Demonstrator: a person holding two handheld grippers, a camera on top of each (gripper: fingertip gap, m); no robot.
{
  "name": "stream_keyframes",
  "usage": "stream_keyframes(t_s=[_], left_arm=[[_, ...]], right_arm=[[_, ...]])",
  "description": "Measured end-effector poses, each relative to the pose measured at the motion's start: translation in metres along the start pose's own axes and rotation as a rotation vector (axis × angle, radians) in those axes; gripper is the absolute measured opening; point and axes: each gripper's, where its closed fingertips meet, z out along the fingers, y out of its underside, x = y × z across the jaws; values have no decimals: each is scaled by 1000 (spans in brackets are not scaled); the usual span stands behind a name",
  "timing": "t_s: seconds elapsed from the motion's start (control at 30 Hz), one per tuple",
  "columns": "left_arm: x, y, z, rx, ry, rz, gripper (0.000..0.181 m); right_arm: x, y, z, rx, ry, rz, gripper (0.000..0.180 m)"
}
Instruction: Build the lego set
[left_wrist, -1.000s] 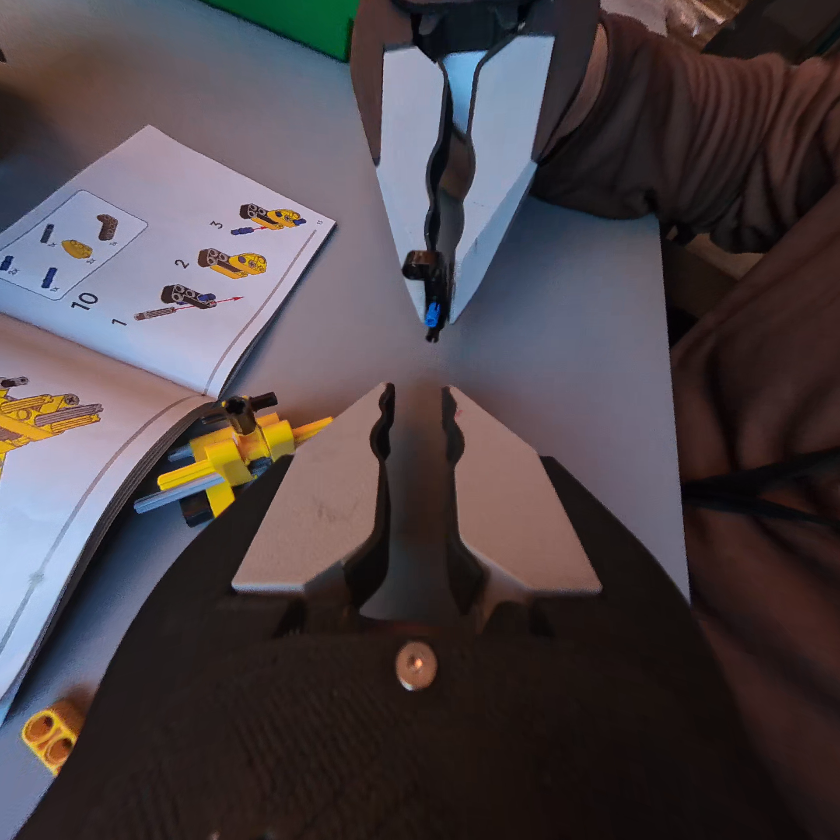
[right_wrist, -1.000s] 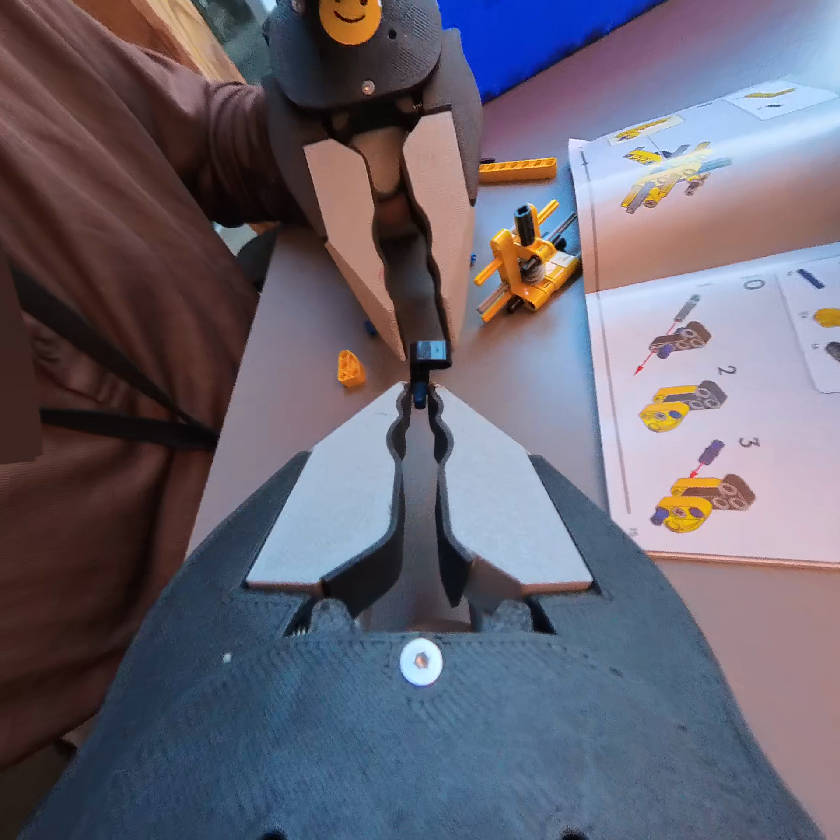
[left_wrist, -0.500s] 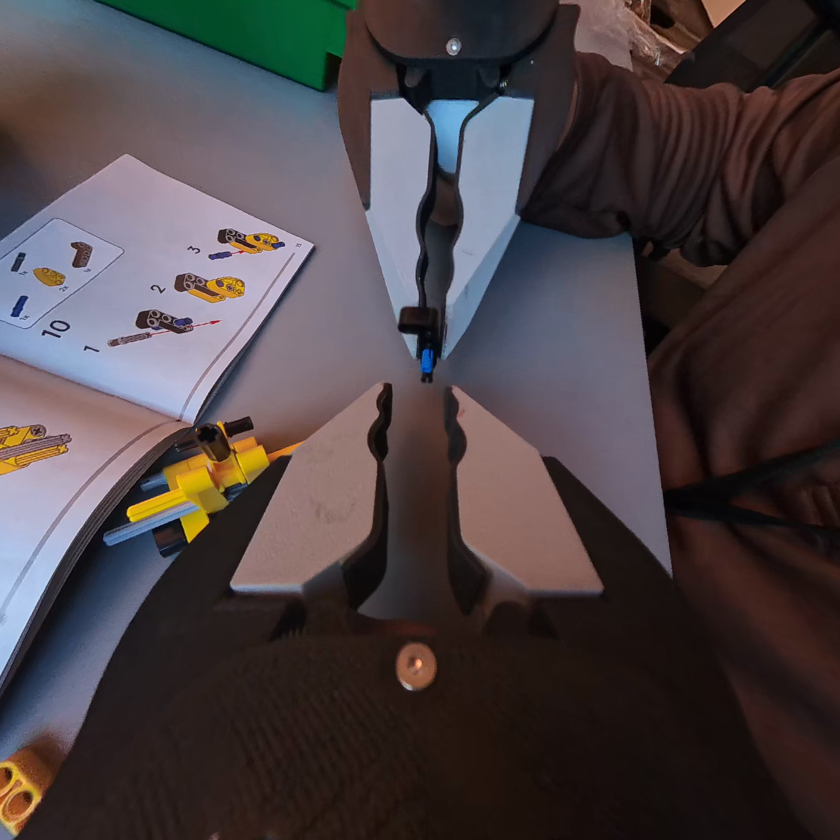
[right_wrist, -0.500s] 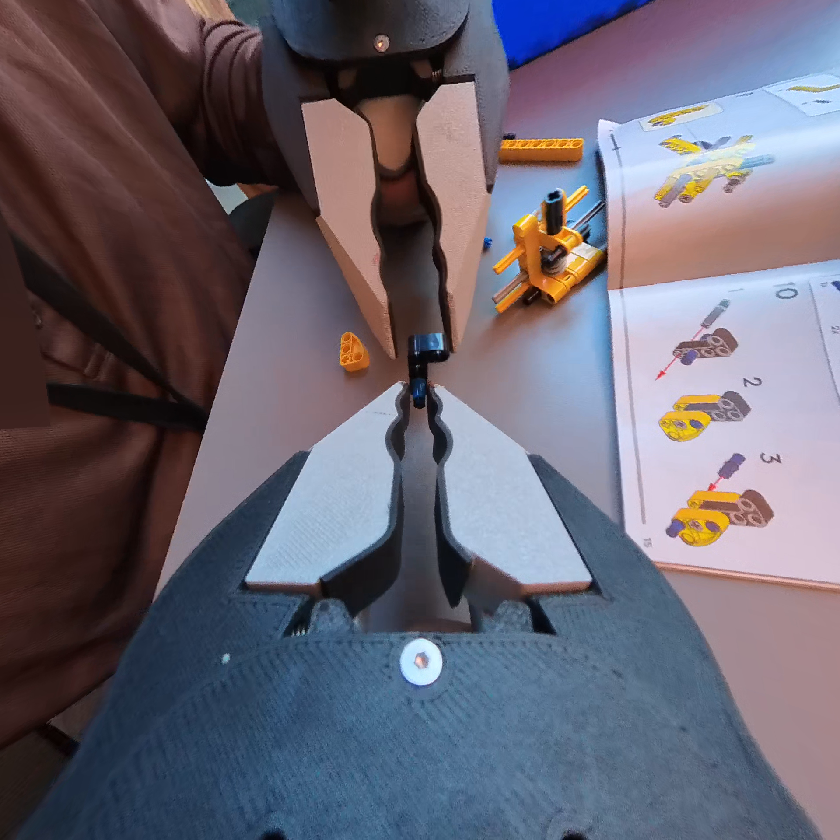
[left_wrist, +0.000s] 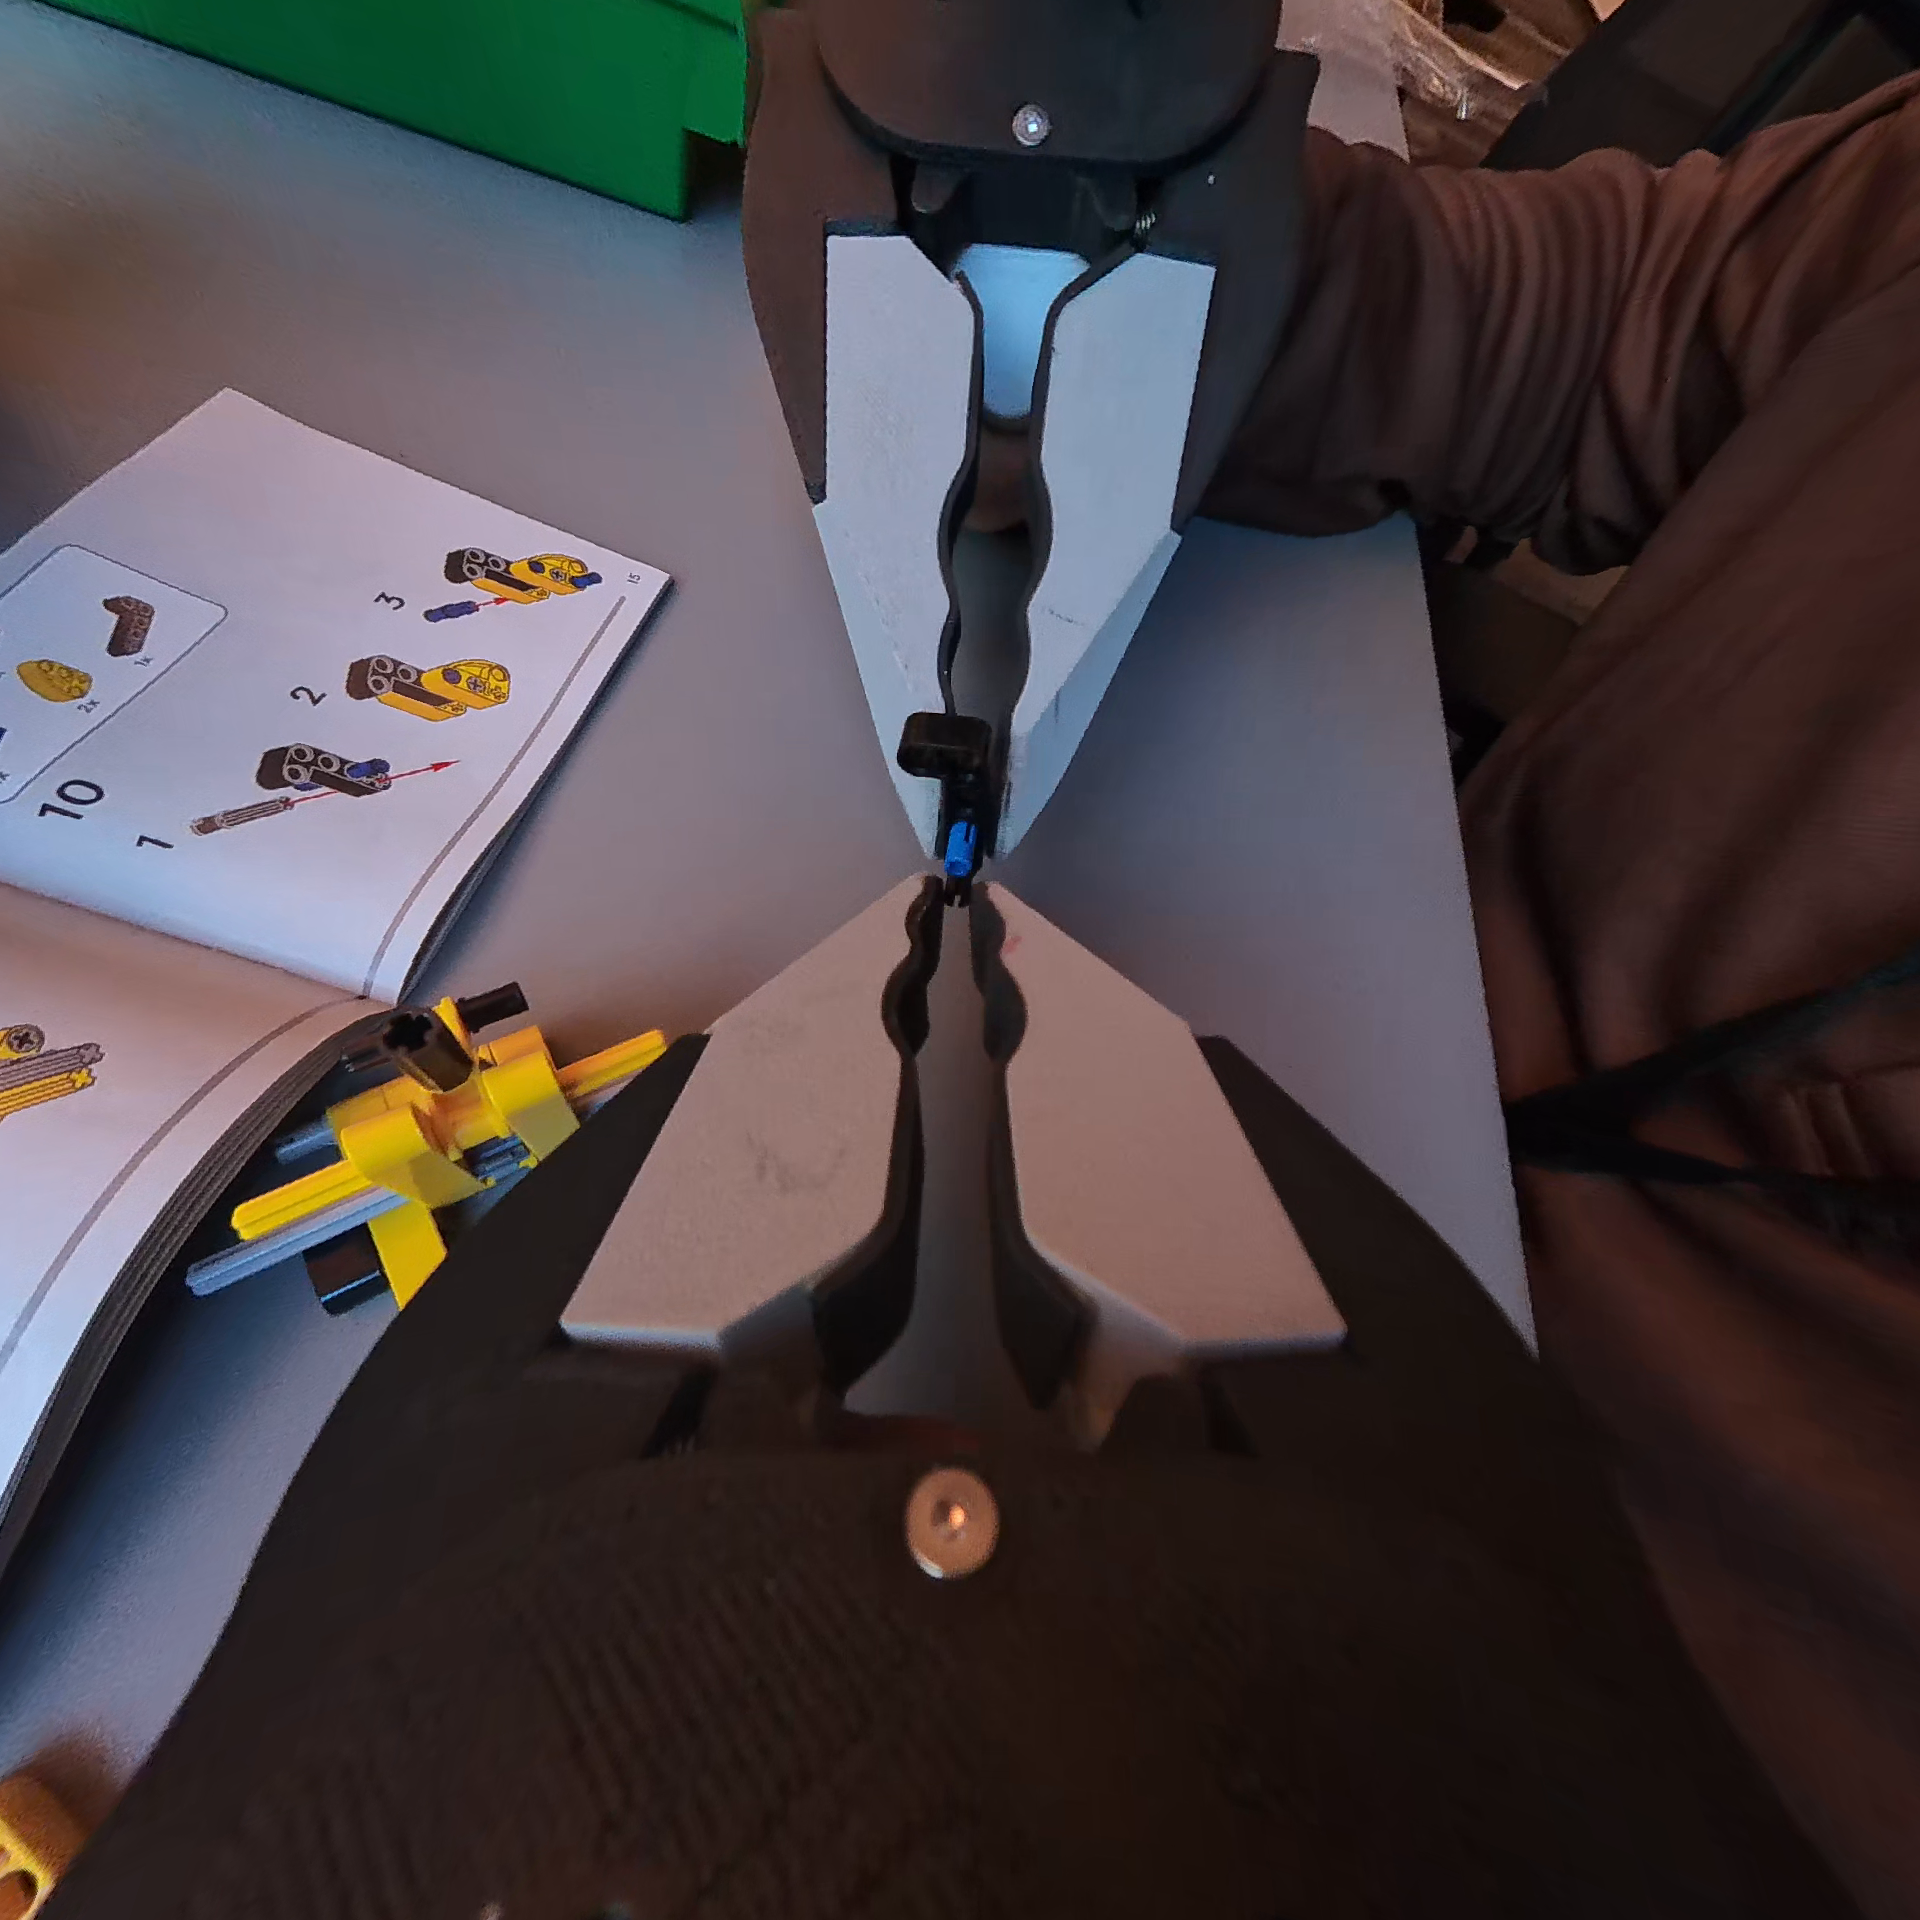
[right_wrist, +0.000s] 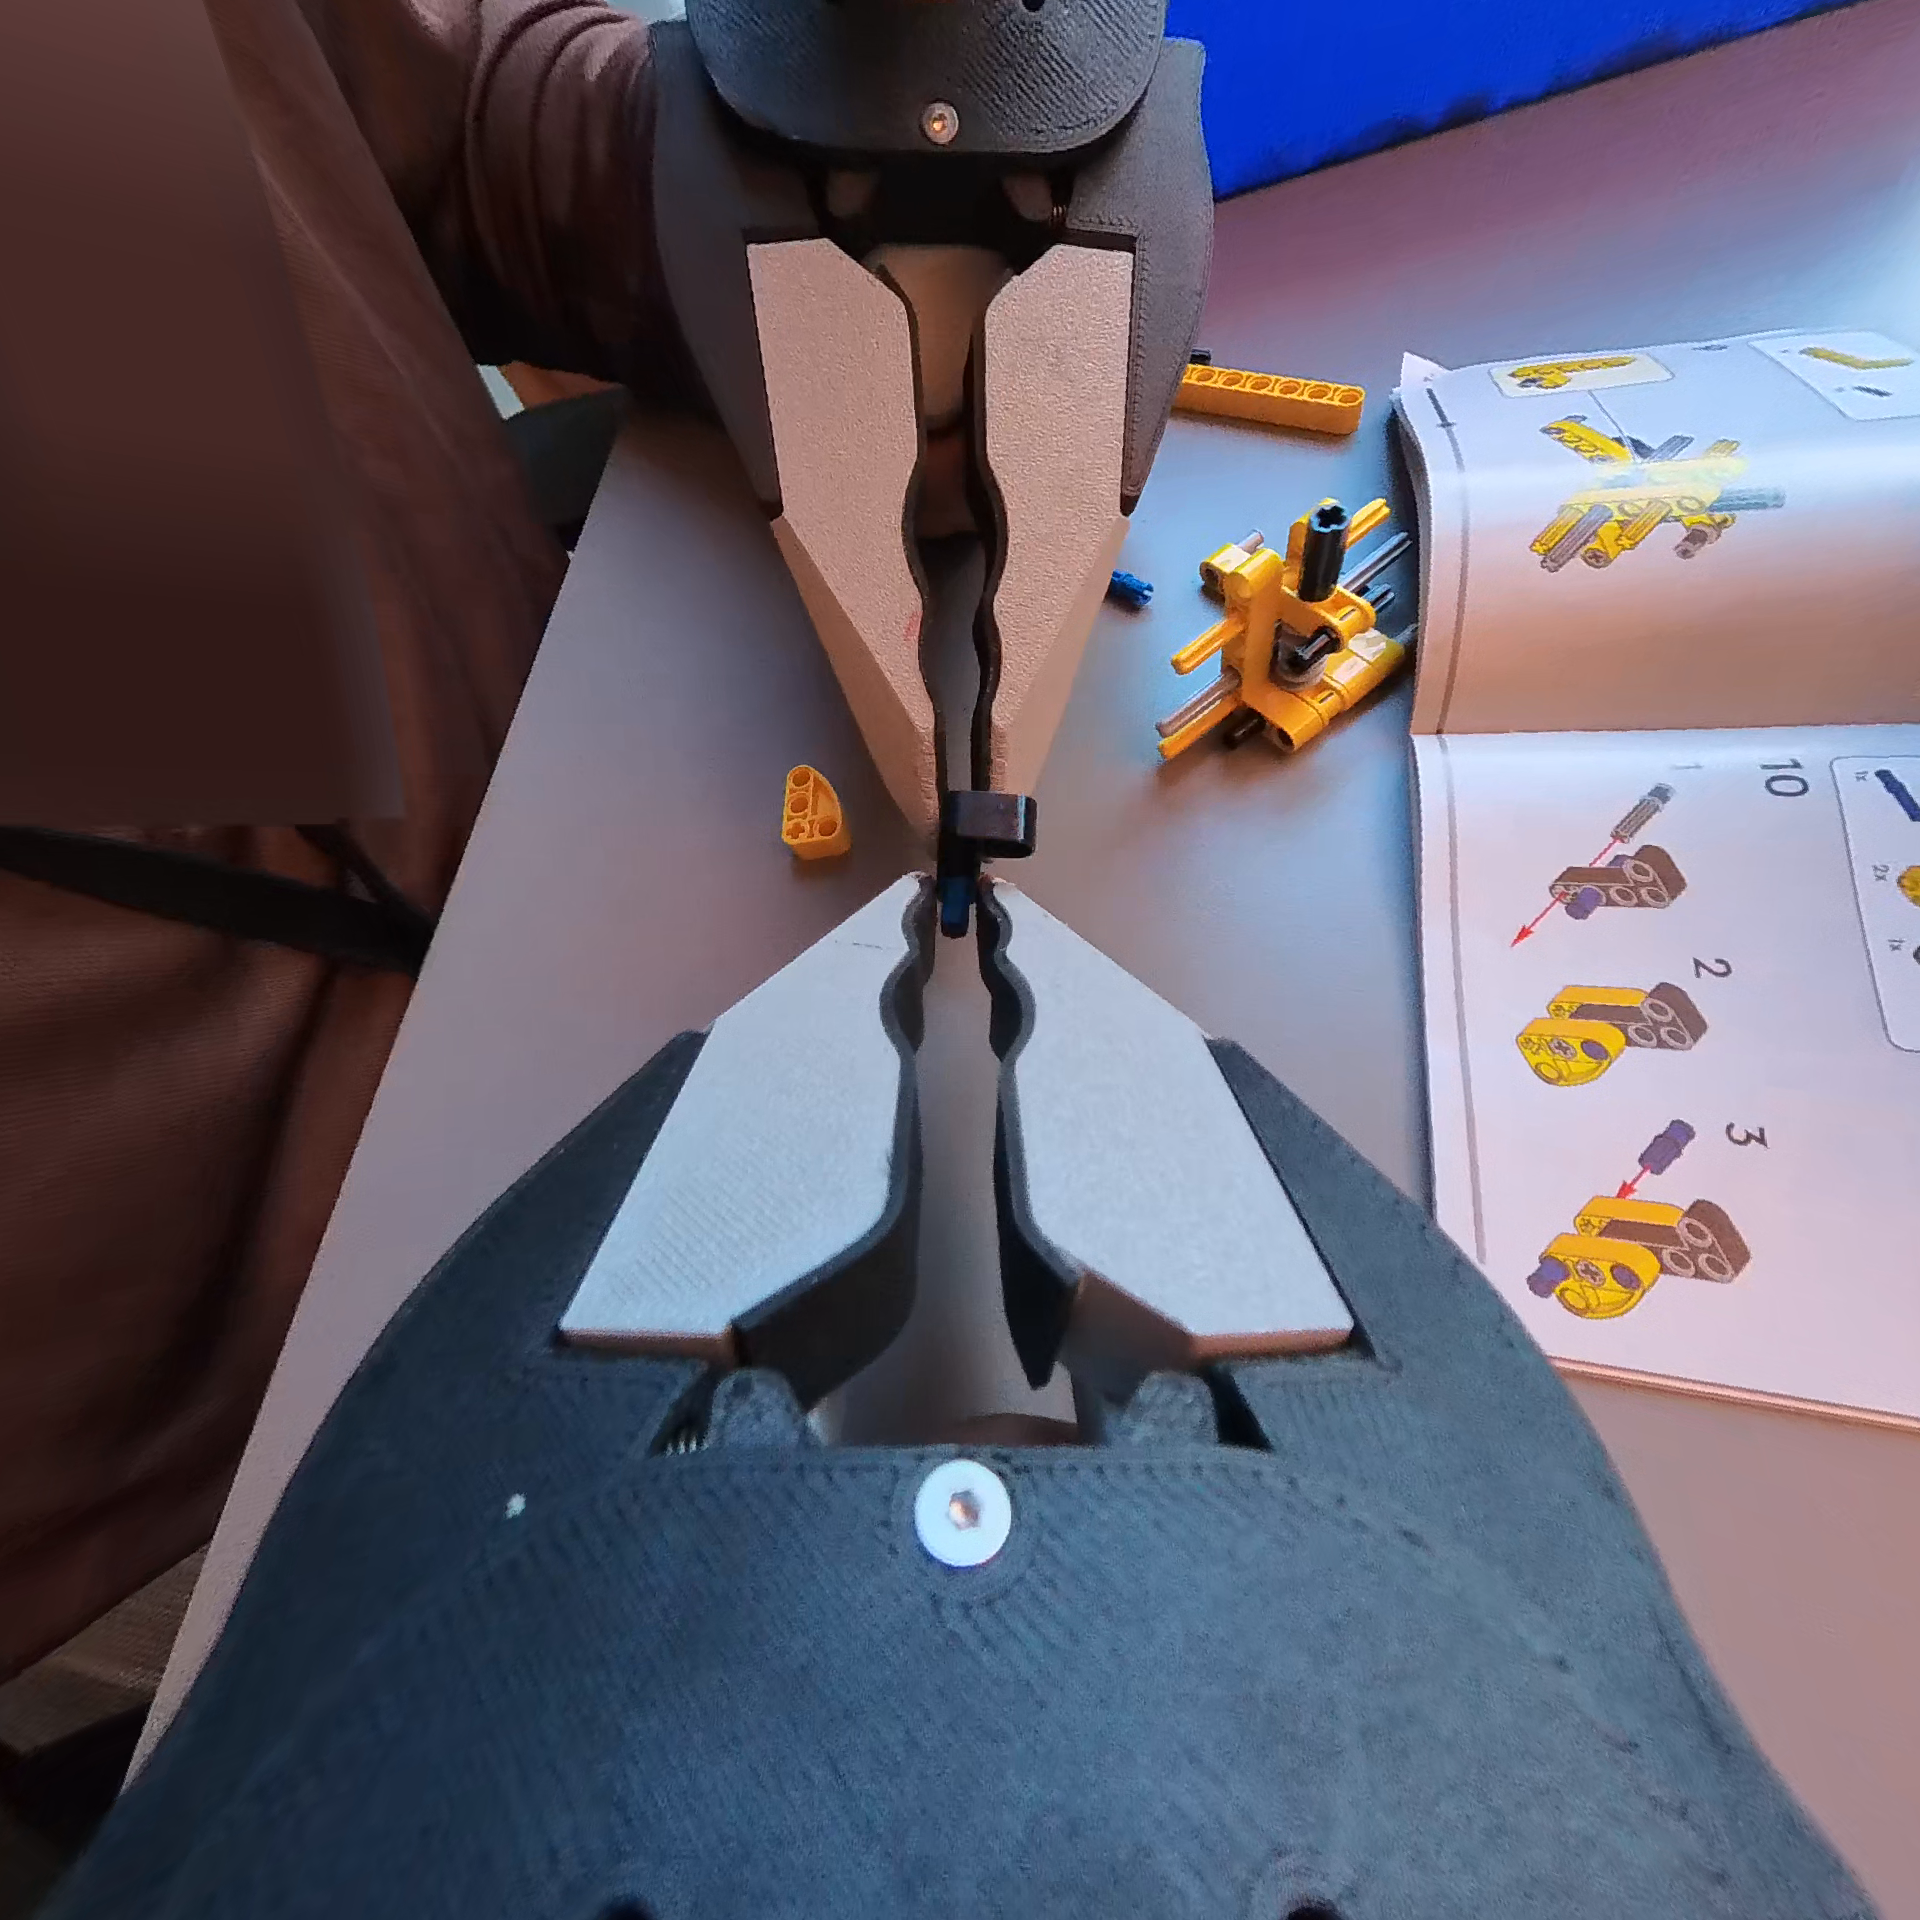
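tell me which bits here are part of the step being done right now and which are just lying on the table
In hand:
- right gripper, shut on the black L-shaped piece with its blue pin
- left gripper, tips closing on that pin

Lying about:
- yellow sub-assembly
- small yellow curved piece
- long yellow beam
- loose blue pin
- open instruction booklet
- green box

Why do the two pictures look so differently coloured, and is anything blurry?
Left wrist view: cool bluish light on the table, the orange piece at the bottom corner blurred. Right wrist view: warmer pinkish light, glare washing out the booklet, a flat patch over the upper left; the black piece stays sharp.
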Motion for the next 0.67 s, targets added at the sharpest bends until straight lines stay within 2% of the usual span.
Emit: stream_keyframes(t_s=[0.67], left_arm=[[-9,-6,-10,66,2,-70,2]], right_arm=[[13,2,-14,38,26,89,17]])
